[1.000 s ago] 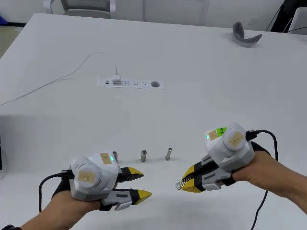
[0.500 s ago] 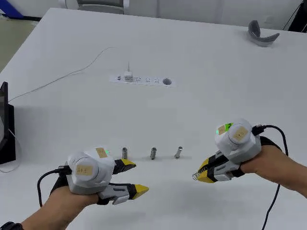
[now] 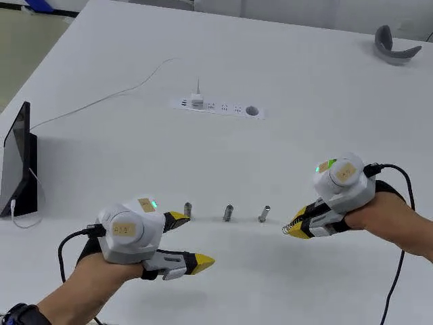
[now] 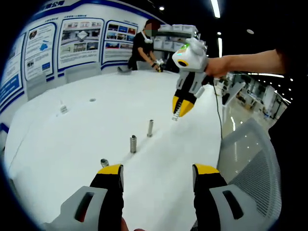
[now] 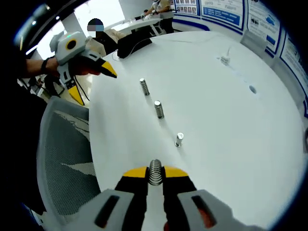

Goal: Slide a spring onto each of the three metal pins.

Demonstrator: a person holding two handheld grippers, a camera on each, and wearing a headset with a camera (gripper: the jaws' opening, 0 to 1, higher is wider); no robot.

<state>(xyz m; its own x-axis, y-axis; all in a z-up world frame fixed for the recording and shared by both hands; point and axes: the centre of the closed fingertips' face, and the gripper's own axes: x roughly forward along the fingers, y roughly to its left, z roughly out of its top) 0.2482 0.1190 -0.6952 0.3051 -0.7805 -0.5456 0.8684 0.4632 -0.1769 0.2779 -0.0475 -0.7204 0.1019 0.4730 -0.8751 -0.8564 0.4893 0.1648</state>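
Three short metal pins stand in a row on the white table point(image 3: 135, 142). The left pin point(image 3: 187, 210) and the middle pin point(image 3: 228, 212) each carry a spring. The right pin point(image 3: 263, 214) looks bare, as its top point(image 5: 179, 139) does in the right gripper view. My right gripper point(image 3: 292, 230) hovers just right of that pin, shut on a small spring point(image 5: 154, 172) that sticks out past its yellow tips. My left gripper point(image 3: 195, 238) is open and empty, in front of the left pin. From the left gripper point(image 4: 159, 171) I see the right gripper point(image 4: 182, 103) above the far pin point(image 4: 150, 128).
A white power strip point(image 3: 216, 107) with a plugged cable lies further back on the table. A dark screen point(image 3: 17, 162) stands at the left edge. A grey curved object point(image 3: 396, 44) rests at the far right corner. A mesh chair point(image 5: 62, 159) sits by the table's near edge.
The right gripper has carried the spring away from me, up to the level of the pin row beside the right pin. The head camera has shifted; the left gripper stays open.
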